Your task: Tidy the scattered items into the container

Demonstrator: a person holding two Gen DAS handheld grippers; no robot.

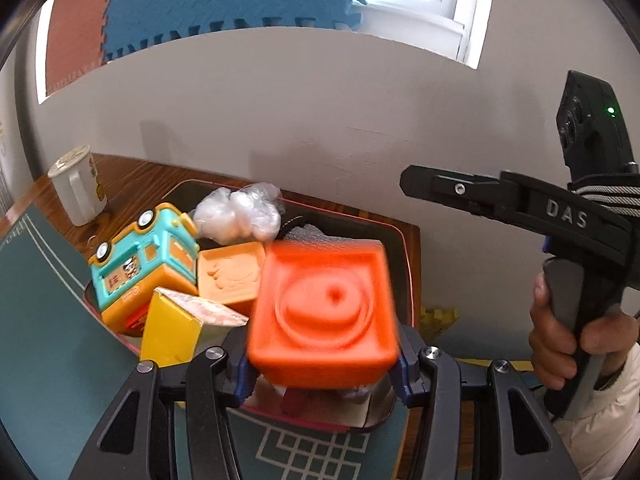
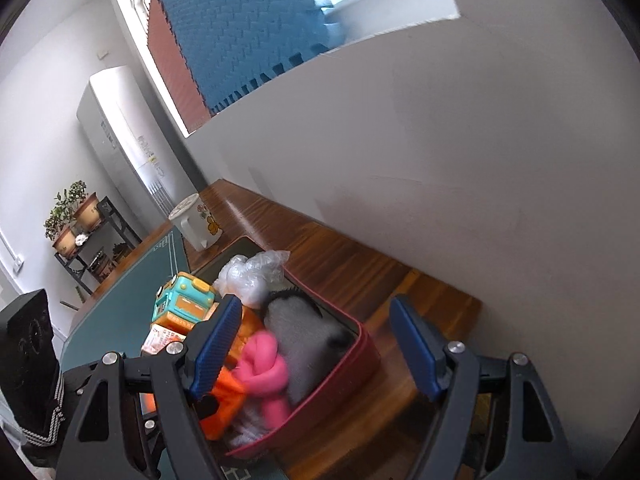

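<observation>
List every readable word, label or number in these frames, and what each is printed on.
"DAS": raised letters on the right gripper's black body.
Toy bus: side sticker print too small to read.
Yellow carton: printed panel blurred, unreadable.
Floor-standing air conditioner: vertical logo too distorted to read.
Mug: flower pictures only, no text.

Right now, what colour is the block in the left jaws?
Orange block, clearest in the left wrist view.

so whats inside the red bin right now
A toy bus, orange tile, yellow box, plastic wrap, grey plush and pink toy fill the red bin. Anything beneath them is covered.
</observation>
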